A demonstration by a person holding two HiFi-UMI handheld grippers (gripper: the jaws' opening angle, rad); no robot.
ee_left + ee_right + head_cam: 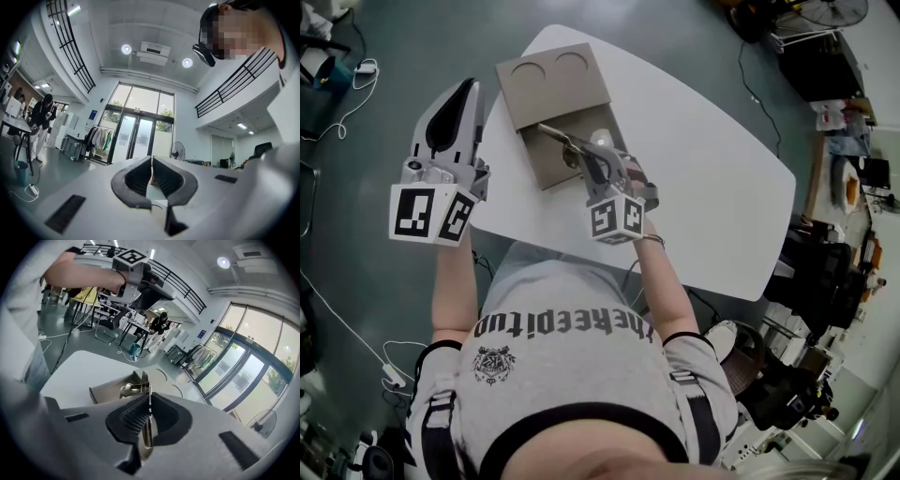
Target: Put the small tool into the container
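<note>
Right tool [149, 401] pinches the small metal implement [143, 380] edge-on between its pads. The implement's free end sticks out ahead of the tool, over the open brown container [105, 391] on the white worktop [77, 366]. Left tool [151, 174] is pressed together with nothing in it, held off the worktop's edge, well left of the right tool [586, 161].

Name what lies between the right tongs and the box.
The small metal tool, clamped in the right tongs, reaching over the box; see the right gripper view.
</note>
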